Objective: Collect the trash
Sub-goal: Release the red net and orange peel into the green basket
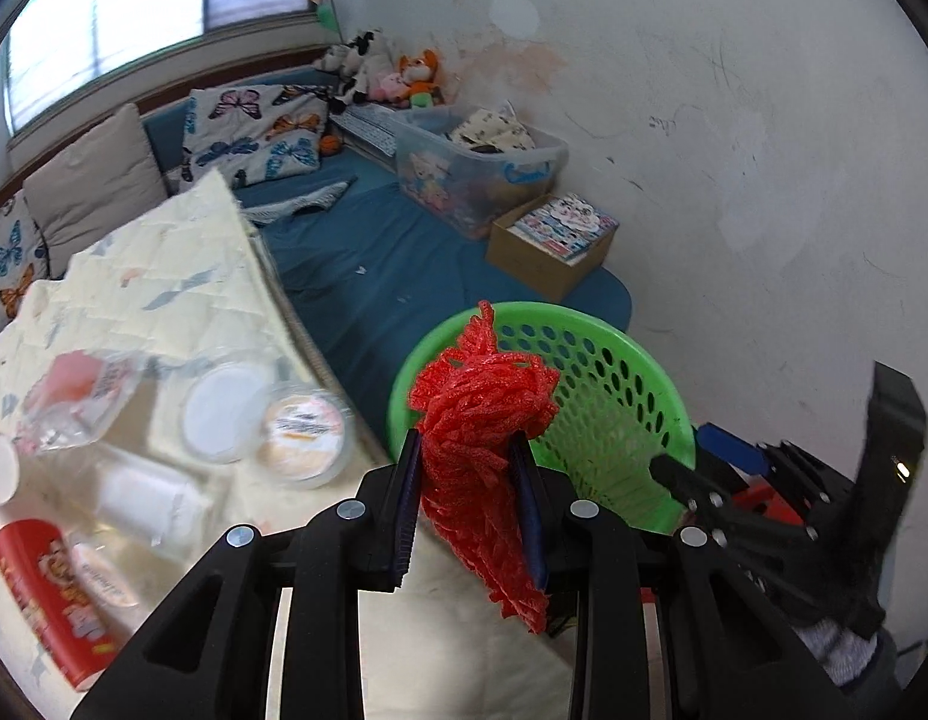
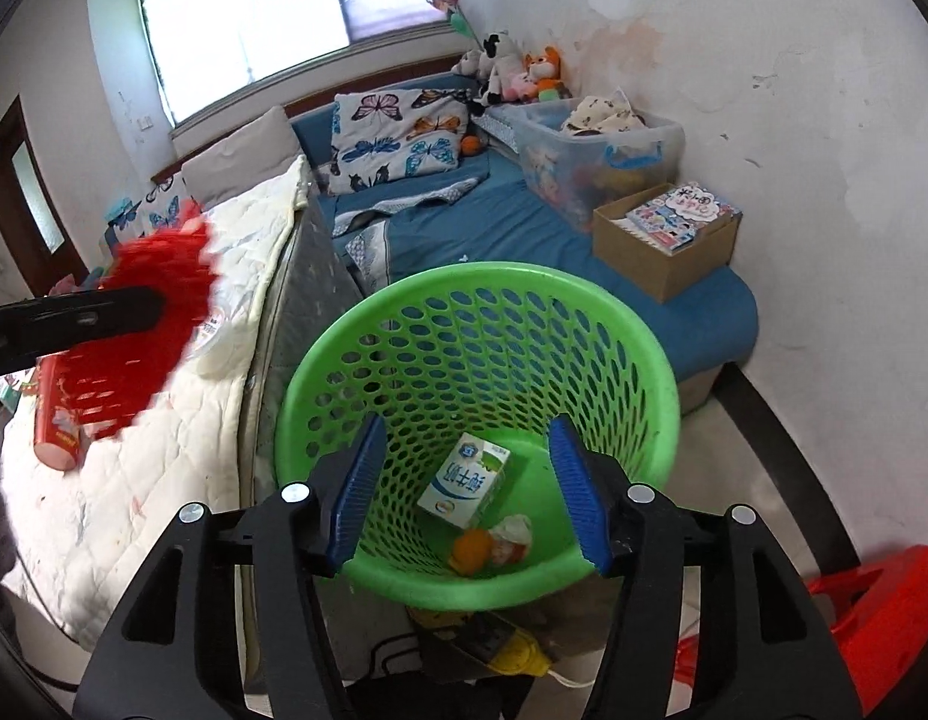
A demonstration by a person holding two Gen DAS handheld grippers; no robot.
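The red mesh net (image 1: 482, 432), a crumpled piece of foam fruit netting, is clamped between the jaws of the left gripper (image 1: 467, 480), its long axis running up and down so that one end bunches above the jaws and the other trails below them. The green basket (image 1: 614, 396) stands just beyond it and slightly to the right, so the net appears to need carrying forward and rightward over the rim before letting go; the left gripper is the one placed for that. The right gripper (image 2: 470, 486) hovers over the basket's near rim with its jaws apart and nothing between them. Inside lie a milk carton (image 2: 464, 480) with blue Chinese lettering too small to read, an orange piece (image 2: 471, 549) and a crumpled wrapper (image 2: 512, 537). On the bed's quilt (image 1: 164, 276) to the left lie a red bottle (image 1: 50, 588), blurred beyond reading, and two round lidded tubs (image 1: 305, 438).
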